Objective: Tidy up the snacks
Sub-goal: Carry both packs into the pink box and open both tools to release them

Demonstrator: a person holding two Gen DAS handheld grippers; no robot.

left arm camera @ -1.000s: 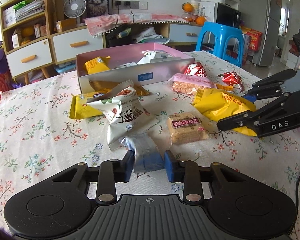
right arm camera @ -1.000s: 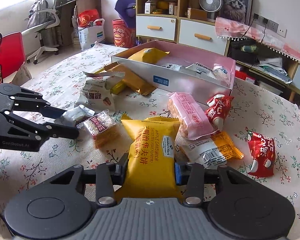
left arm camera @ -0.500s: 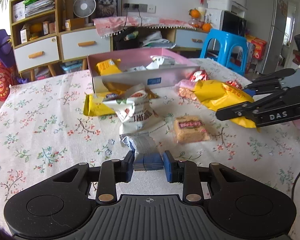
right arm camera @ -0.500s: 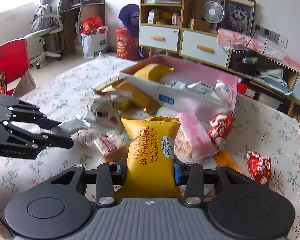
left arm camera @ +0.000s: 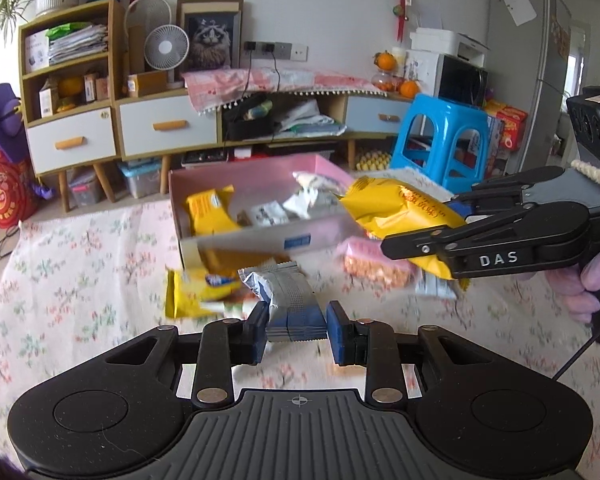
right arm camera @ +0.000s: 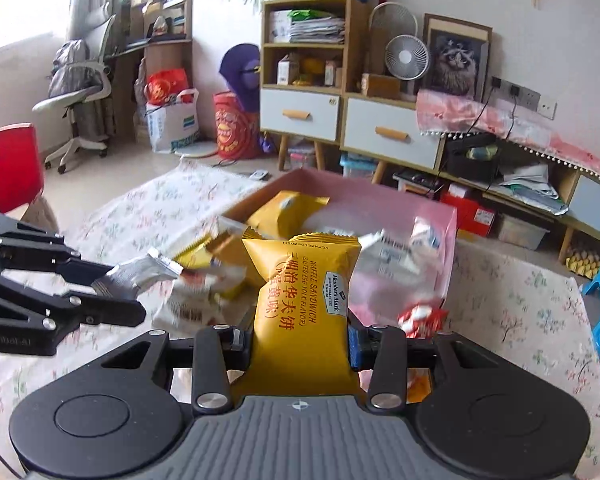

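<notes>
A home living room: sideboard (left arm camera: 168, 128), cat portrait (left arm camera: 210, 42), fridge (left arm camera: 540, 76)

Two black hand-held grippers, left (left arm camera: 296, 334) and right (right arm camera: 300, 340), show blue finger pads, silver screws and ribbed grey bases; "DAS" lettering marks the right.

Beyond both grippers' fingers, the snacks on the table (left arm camera: 80, 264) and inside the pink box (right arm camera: 400, 208) are motion-blurred, their labels unreadable, while the yellow packet's (right arm camera: 304, 308) lower end hides between the right fingers (right arm camera: 356, 344).
</notes>
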